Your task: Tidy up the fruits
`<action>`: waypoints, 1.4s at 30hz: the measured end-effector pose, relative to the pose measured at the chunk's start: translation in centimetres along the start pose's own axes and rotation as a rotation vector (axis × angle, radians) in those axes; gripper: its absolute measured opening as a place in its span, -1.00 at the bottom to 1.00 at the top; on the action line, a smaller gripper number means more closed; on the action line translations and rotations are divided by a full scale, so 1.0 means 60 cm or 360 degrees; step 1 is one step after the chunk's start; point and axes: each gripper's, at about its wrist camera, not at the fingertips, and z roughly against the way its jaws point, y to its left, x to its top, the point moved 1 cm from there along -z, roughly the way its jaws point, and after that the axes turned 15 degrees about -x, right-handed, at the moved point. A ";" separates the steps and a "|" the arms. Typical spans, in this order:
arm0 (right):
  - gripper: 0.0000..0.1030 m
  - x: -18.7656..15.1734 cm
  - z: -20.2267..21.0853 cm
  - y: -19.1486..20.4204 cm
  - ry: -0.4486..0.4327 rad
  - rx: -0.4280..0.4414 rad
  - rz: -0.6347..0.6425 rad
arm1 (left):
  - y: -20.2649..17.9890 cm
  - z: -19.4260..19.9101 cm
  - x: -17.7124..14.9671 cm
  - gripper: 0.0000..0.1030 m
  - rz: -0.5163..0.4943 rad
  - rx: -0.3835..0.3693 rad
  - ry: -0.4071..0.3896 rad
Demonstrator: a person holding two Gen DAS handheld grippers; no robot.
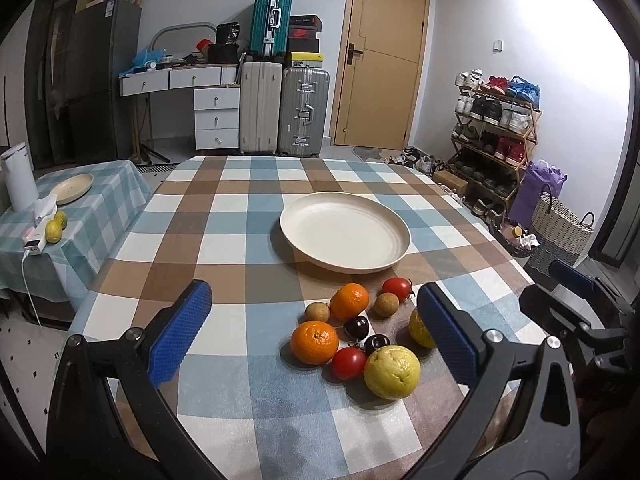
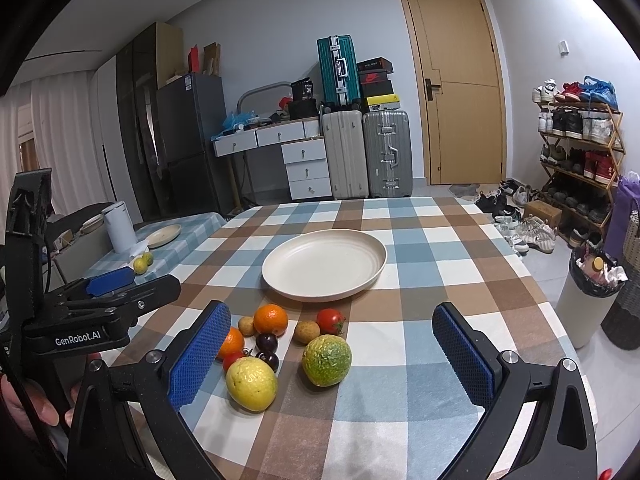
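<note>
Left gripper (image 1: 314,326): hovering above the counter (image 1: 224,392), jaws standing wide and gripping nothing; fruit cluster lying just ahead, toward the right jaw.
Right gripper (image 2: 330,350): hovering likewise, jaws spread wide and carrying nothing; most fruit sitting ahead near the left jaw.
Reason for posture: judged as readying a first pick, wide jaws suiting round fruit of unequal girth.
Plate (image 1: 308,208): lying beyond the cluster, past both pairs of jaws; holding nothing yet, probably serving as the destination.
Yellow citrus (image 1: 392,372): resting nearest the left gripper, between its jaws and close to the right one.
Green-yellow citrus (image 2: 327,359): sitting between the right gripper's jaws, slightly apart from the rest; partly hiding behind the right jaw in the left wrist view.
Oranges (image 1: 314,342), (image 1: 349,301): lying mid-cluster, one nearer the jaws, one farther.
Tomatoes (image 1: 348,363), (image 1: 397,289): flanking the cluster, near and far.
Dark plums (image 1: 357,327): nestling at the centre.
Small brown fruits (image 1: 386,304): lying on the plate side.
Task status: appearing not yet begun, every fruit remaining on the cloth.
</note>
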 end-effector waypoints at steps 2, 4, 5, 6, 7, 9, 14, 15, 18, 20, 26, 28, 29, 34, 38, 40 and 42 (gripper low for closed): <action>1.00 0.000 -0.002 -0.001 0.0010 0.0005 -0.0004 | 0.002 -0.003 -0.003 0.99 0.0005 -0.0003 0.0009; 1.00 -0.001 -0.006 -0.002 0.0030 0.0012 -0.0009 | 0.004 -0.009 -0.009 0.99 0.0009 -0.0008 0.0025; 1.00 -0.002 -0.009 -0.003 0.0042 0.0022 -0.0012 | 0.007 -0.012 -0.011 0.99 0.0016 -0.0012 0.0036; 1.00 -0.003 -0.011 -0.003 0.0052 0.0028 -0.0013 | 0.008 -0.013 -0.012 0.99 0.0022 -0.0013 0.0044; 1.00 -0.005 -0.015 -0.004 0.0066 0.0036 -0.0015 | 0.011 -0.017 -0.014 0.99 0.0031 -0.0015 0.0055; 1.00 -0.009 -0.023 -0.005 0.0099 0.0056 -0.0023 | 0.014 -0.022 -0.018 0.99 0.0044 -0.0025 0.0070; 1.00 -0.023 -0.049 -0.007 0.0211 0.0125 -0.0047 | 0.020 -0.038 -0.028 0.99 0.0040 -0.0016 0.0099; 1.00 -0.027 -0.054 -0.008 0.0230 0.0138 -0.0056 | 0.020 -0.041 -0.030 0.99 0.0029 -0.0008 0.0099; 1.00 -0.037 -0.069 -0.008 0.0289 0.0185 -0.0077 | 0.021 -0.052 -0.037 0.99 -0.0001 -0.0003 0.0109; 1.00 -0.044 -0.081 -0.008 0.0333 0.0223 -0.0086 | 0.023 -0.057 -0.041 0.99 -0.0011 -0.0011 0.0113; 1.00 -0.053 -0.121 -0.004 0.0439 0.0301 -0.0117 | 0.033 -0.073 -0.051 0.99 -0.0005 -0.0056 0.0136; 1.00 -0.055 -0.137 -0.005 0.0473 0.0319 -0.0127 | 0.037 -0.080 -0.054 0.99 0.0002 -0.0071 0.0148; 1.00 -0.056 -0.143 -0.005 0.0485 0.0323 -0.0135 | 0.039 -0.085 -0.055 0.99 0.0007 -0.0081 0.0156; 1.00 -0.058 -0.169 -0.009 0.0541 0.0352 -0.0172 | 0.052 -0.102 -0.058 0.99 0.0051 -0.0118 0.0186; 0.99 -0.058 -0.182 -0.009 0.0560 0.0343 -0.0175 | 0.059 -0.115 -0.060 0.99 0.0073 -0.0149 0.0199; 0.96 -0.058 -0.186 -0.010 0.0565 0.0343 -0.0178 | 0.055 -0.117 -0.062 0.99 0.0071 -0.0155 0.0205; 0.91 -0.058 -0.192 -0.009 0.0578 0.0341 -0.0177 | 0.056 -0.122 -0.063 0.99 0.0072 -0.0164 0.0212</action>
